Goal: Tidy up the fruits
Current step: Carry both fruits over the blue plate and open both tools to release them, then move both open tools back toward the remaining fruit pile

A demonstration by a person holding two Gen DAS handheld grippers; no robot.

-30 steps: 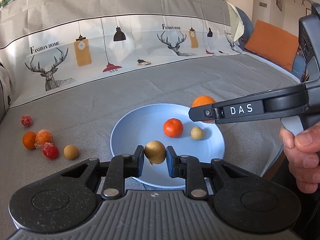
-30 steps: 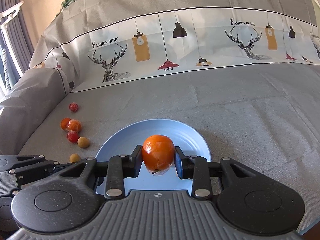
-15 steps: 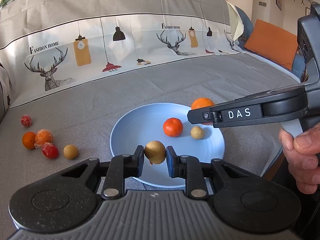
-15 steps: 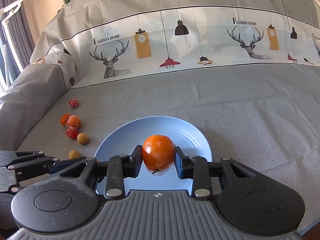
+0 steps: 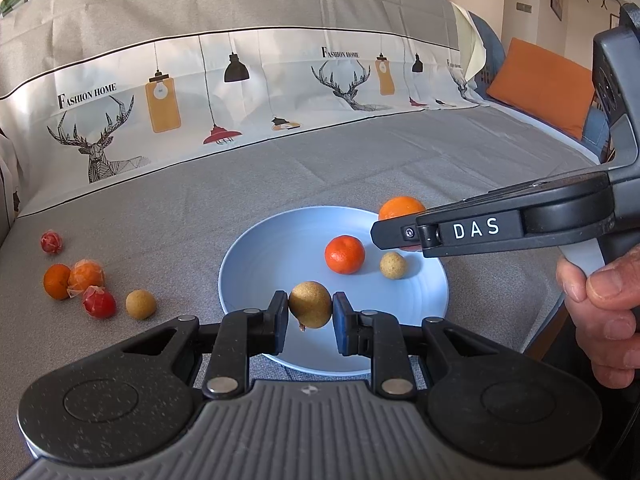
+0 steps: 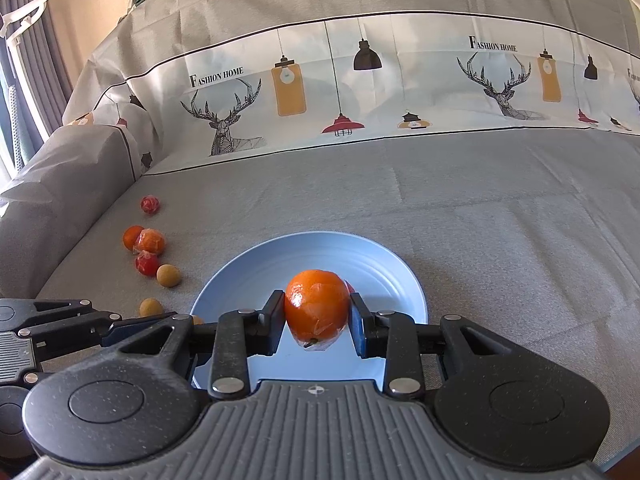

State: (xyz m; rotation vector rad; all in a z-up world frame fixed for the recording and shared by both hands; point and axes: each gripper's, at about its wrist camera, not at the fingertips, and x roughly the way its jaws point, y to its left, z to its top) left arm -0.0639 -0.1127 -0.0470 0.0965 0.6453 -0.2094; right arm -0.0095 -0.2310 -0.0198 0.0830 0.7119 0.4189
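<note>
- Left gripper (image 5: 310, 316): fingers closed on a small brown fruit (image 5: 310, 304), pads at its widest girth, held above the near rim of the blue plate (image 5: 256, 264). The fruit appears light and firm, with a rough skin that should not slip.
- Right gripper (image 6: 317, 320): fingers closed on a wrapped orange (image 6: 317, 305) above the plate. Its clear film looks slick, and the flesh would likely bruise under a hard squeeze; a grip across the middle suits it.
- On the plate: a mandarin (image 5: 344, 254) and a tan round fruit (image 5: 393, 265), near each other.
- Farther left, on the grey sofa cover (image 5: 360, 168): loose fruits (image 5: 86, 276), some film-wrapped, well apart from the plate.
</note>
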